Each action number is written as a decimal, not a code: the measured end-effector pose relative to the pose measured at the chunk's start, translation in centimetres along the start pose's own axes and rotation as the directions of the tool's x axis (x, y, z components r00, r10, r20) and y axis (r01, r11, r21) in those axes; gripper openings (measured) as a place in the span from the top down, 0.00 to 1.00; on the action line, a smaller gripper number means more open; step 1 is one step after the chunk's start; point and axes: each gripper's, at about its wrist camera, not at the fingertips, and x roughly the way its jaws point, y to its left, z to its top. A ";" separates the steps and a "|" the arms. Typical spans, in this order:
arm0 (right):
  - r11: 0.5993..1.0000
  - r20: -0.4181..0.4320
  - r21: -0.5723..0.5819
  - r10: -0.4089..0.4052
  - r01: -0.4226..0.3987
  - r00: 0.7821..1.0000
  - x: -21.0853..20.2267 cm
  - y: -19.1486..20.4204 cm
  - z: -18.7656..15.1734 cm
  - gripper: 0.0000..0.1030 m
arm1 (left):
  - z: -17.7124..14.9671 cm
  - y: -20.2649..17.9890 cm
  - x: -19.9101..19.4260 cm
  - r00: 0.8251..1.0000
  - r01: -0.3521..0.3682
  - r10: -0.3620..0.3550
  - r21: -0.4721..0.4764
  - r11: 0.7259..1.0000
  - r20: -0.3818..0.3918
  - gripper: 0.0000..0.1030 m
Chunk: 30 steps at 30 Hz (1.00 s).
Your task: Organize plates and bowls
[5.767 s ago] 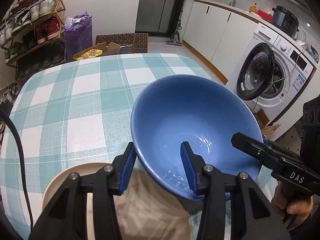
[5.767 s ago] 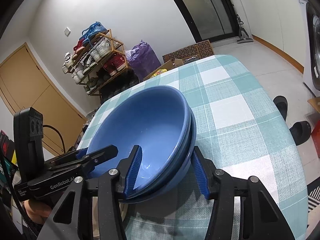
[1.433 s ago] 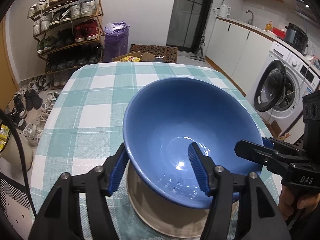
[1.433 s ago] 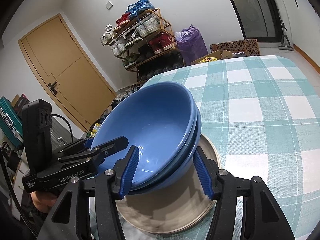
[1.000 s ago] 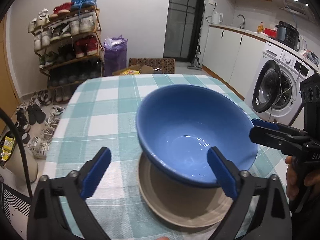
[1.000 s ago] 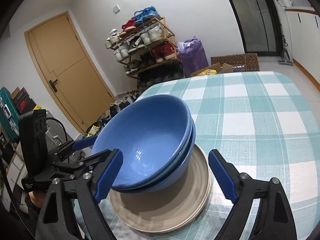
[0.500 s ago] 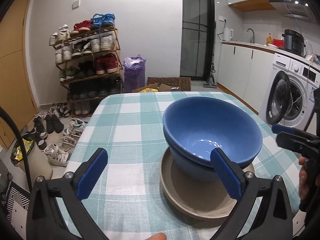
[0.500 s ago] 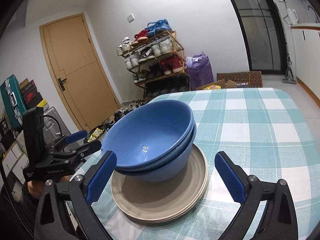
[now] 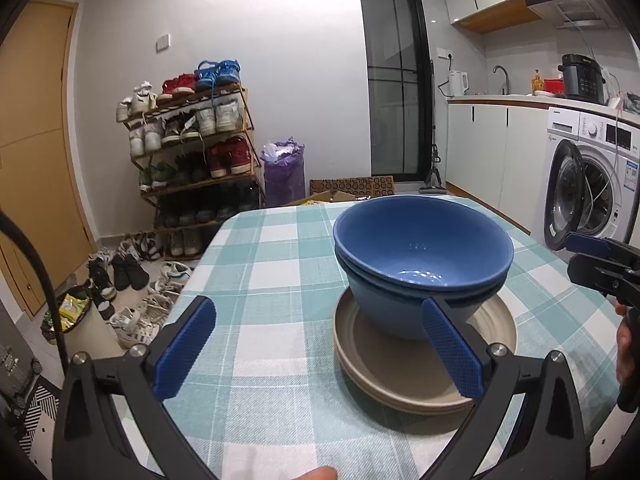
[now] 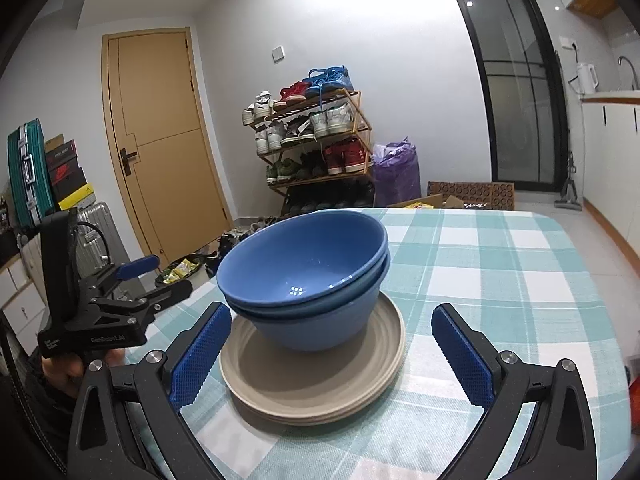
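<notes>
Two nested blue bowls [image 9: 420, 256] sit on a stack of beige plates [image 9: 404, 376] on the green-checked table [image 9: 272, 256]. The bowls [image 10: 308, 276] and plates [image 10: 320, 384] also show in the right wrist view. My left gripper [image 9: 320, 350] is open and empty, pulled back from the stack on its near left side. My right gripper [image 10: 332, 352] is open and empty, drawn back on the stack's near side. Each gripper appears at the edge of the other's view, the right one [image 9: 600, 260] and the left one [image 10: 120, 292].
A shoe rack [image 9: 192, 148] and purple bag [image 9: 282, 172] stand beyond the table's far end. A washing machine [image 9: 588, 184] and white cabinets are to the right. A wooden door [image 10: 160, 140] and suitcases are on the left. Shoes lie on the floor [image 9: 132, 280].
Both grippers let go of the bowls, opened wide and pulled back. The bowl stack now rests on the plates, farther away in both views.
</notes>
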 end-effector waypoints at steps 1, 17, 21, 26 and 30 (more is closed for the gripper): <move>1.000 0.002 -0.004 -0.005 0.005 1.000 -0.4 0.1 -0.3 0.01 | -0.2 0.0 -0.2 1.000 -0.004 0.004 0.005 1.000 0.006 0.00; 0.997 0.081 -0.014 -0.069 0.070 0.994 -5.2 1.2 -5.6 0.01 | -3.2 0.6 -3.1 0.999 -0.025 0.025 -0.016 1.000 0.044 0.00; 0.995 0.113 -0.010 -0.095 0.097 0.989 -6.2 1.2 -6.7 0.01 | -4.0 0.4 -3.6 0.998 -0.020 0.021 -0.019 1.000 0.062 0.00; 0.994 0.140 -0.029 -0.102 0.107 0.985 -6.9 1.9 -7.5 0.01 | -4.5 0.2 -4.2 0.994 -0.033 0.034 -0.014 0.999 0.100 0.00; 0.994 0.155 -0.041 -0.094 0.102 0.983 -6.6 2.4 -8.0 0.01 | -4.8 0.3 -3.9 0.995 -0.028 0.031 -0.031 0.999 0.095 0.00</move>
